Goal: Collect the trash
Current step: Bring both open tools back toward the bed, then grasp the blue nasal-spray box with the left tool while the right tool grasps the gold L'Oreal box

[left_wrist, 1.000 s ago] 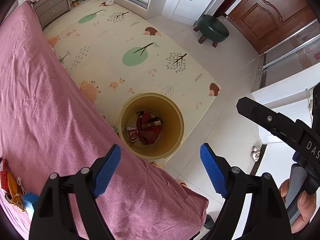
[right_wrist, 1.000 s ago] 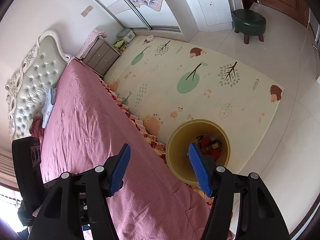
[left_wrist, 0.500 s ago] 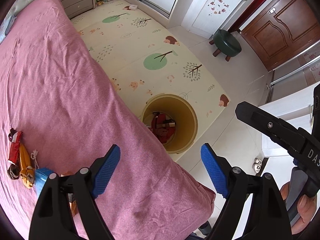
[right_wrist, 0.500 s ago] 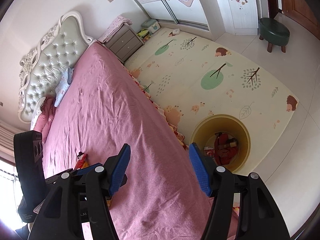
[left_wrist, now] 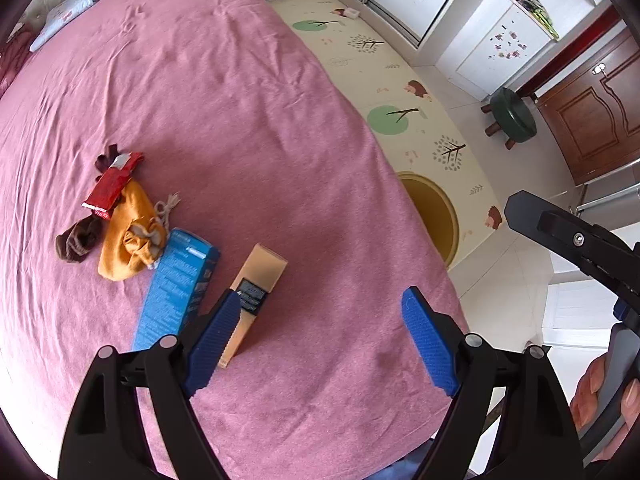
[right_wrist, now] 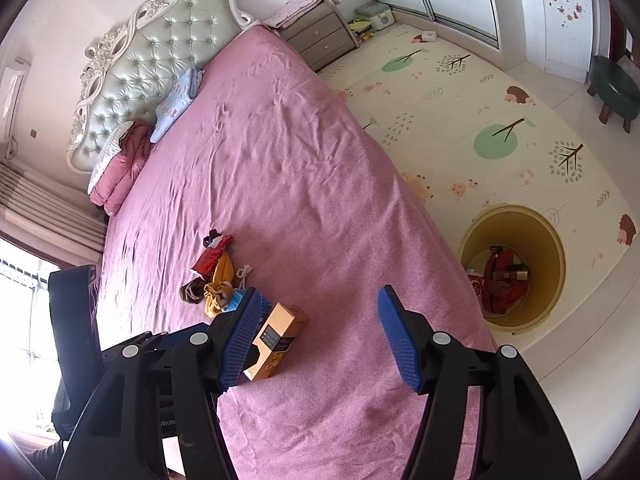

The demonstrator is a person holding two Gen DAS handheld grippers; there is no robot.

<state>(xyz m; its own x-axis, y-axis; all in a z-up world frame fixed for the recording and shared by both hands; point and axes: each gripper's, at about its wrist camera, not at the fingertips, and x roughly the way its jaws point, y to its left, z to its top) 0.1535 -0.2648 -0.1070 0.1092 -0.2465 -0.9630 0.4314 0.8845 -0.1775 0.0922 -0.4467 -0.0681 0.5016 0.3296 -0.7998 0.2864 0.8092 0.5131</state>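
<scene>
Trash lies on the pink bed (left_wrist: 224, 120): a tan box (left_wrist: 256, 288), a blue box (left_wrist: 176, 288), an orange pouch (left_wrist: 128, 236), a red wrapper (left_wrist: 112, 184) and a brown sock (left_wrist: 78, 240). My left gripper (left_wrist: 320, 336) is open and empty above the bed, just right of the tan box. My right gripper (right_wrist: 320, 336) is open and empty, with the tan box (right_wrist: 278, 336) by its left finger. The yellow bin (right_wrist: 516, 272) stands on the floor beside the bed with red trash inside; it also shows in the left wrist view (left_wrist: 436, 216).
A patterned play mat (right_wrist: 480, 120) covers the floor right of the bed. A green stool (left_wrist: 512, 116), a wooden door (left_wrist: 592, 108), a nightstand (right_wrist: 320, 36) and wardrobes stand beyond. Pillows (right_wrist: 176, 100) lie by the headboard.
Both grippers have swung left from over the bin to over the bed. The trash pile has come into full view. Both jaws stayed open.
</scene>
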